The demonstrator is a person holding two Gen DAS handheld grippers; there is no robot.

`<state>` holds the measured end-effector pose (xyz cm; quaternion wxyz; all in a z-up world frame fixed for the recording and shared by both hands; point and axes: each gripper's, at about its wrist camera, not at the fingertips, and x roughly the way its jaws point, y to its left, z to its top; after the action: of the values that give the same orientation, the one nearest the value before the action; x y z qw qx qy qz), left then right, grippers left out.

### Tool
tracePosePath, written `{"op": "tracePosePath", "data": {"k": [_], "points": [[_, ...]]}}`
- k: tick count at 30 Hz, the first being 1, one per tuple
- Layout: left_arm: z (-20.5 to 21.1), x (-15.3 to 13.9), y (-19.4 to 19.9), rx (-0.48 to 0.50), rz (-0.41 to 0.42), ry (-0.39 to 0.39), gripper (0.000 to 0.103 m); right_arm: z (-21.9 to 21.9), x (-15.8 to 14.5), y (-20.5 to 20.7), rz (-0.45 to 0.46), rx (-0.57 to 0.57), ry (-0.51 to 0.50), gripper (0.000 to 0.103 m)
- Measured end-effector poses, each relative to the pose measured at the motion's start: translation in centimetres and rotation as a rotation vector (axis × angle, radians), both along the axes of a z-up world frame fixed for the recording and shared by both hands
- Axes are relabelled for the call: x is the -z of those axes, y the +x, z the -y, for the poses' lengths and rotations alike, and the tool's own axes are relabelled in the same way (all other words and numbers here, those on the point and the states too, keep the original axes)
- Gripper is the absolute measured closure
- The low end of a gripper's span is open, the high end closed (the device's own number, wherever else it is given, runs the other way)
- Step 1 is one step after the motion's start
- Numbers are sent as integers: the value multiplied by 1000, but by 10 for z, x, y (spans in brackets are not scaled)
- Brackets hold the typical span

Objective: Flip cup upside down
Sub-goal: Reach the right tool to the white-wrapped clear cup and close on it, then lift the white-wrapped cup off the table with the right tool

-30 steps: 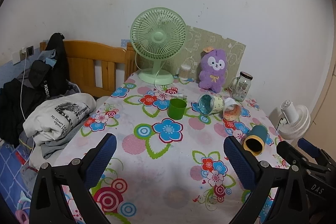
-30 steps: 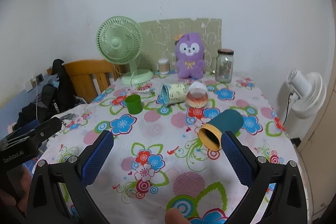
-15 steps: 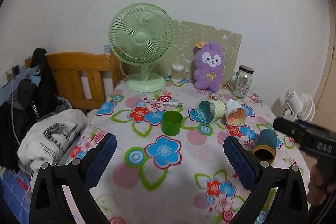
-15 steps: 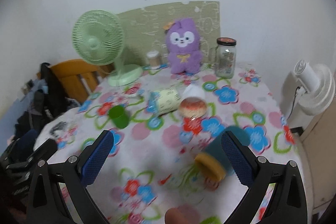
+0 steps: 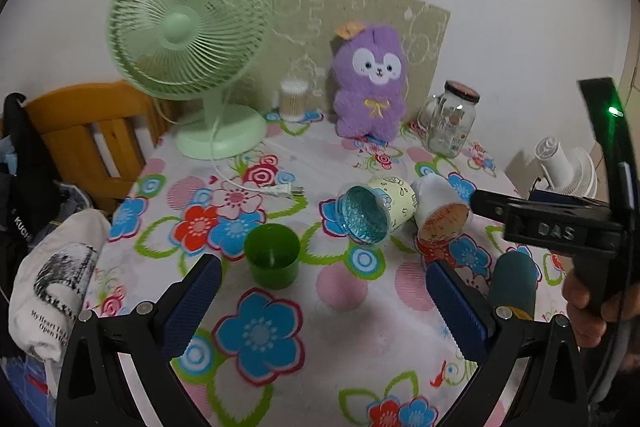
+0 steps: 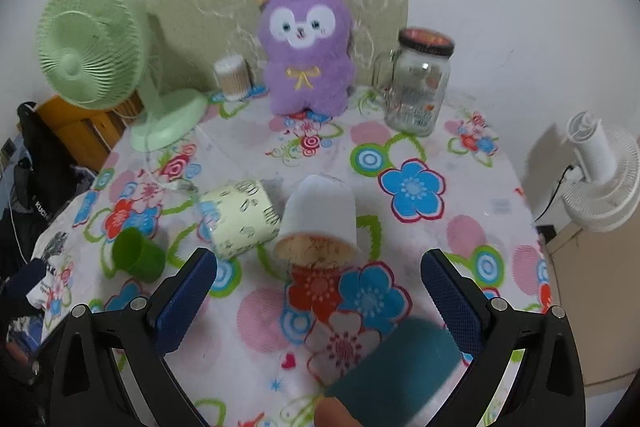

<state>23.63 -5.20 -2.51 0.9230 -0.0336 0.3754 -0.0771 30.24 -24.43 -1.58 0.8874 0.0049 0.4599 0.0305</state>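
Note:
A green cup (image 5: 273, 254) stands upright on the flowered tablecloth, just beyond my open left gripper (image 5: 320, 301); it also shows in the right wrist view (image 6: 136, 258). A pale yellow cup with a blue inside (image 5: 370, 213) and a white cup (image 5: 438, 209) lie on their sides mid-table. A teal cup (image 5: 514, 283) lies on its side at the right. My right gripper (image 6: 318, 297) is open, with the white cup (image 6: 320, 219) just ahead and the teal cup (image 6: 394, 373) low between its fingers, not gripped.
A green fan (image 5: 192, 39), a purple plush toy (image 5: 370, 83), a glass jar (image 5: 452, 119) and a cotton swab box (image 5: 293, 99) stand at the back. A wooden chair (image 5: 88, 131) with clothes is left. A white fan (image 6: 596, 171) stands right of the table.
Both grippers have moved forward over the table toward the cups. The right gripper passed over the teal cup, which now lies low between its fingers. Both stay open.

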Motion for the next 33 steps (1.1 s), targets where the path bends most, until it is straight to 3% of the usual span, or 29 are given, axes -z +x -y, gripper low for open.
{"op": "tracePosePath", "data": {"k": [9, 15, 17, 21, 22, 26, 33], "points": [[9, 13, 31, -11, -69, -13, 0, 20, 42, 83, -173, 43, 44, 0], [5, 15, 26, -15, -71, 6, 0, 19, 72, 100, -268, 35, 51, 1], [2, 15, 23, -21, -73, -3, 0, 19, 79, 102, -286, 25, 75, 5], [1, 18, 16, -21, -79, 7, 0, 16, 86, 103, -321, 0, 94, 28], [0, 18, 15, -23, -80, 9, 0, 15, 88, 103, -328, -1, 99, 36], [-4, 20, 5, -30, -86, -8, 0, 15, 80, 96, -306, -1, 115, 38], [-11, 16, -23, -22, -80, -49, 0, 3, 38, 51, -222, -68, 178, 38]]}}
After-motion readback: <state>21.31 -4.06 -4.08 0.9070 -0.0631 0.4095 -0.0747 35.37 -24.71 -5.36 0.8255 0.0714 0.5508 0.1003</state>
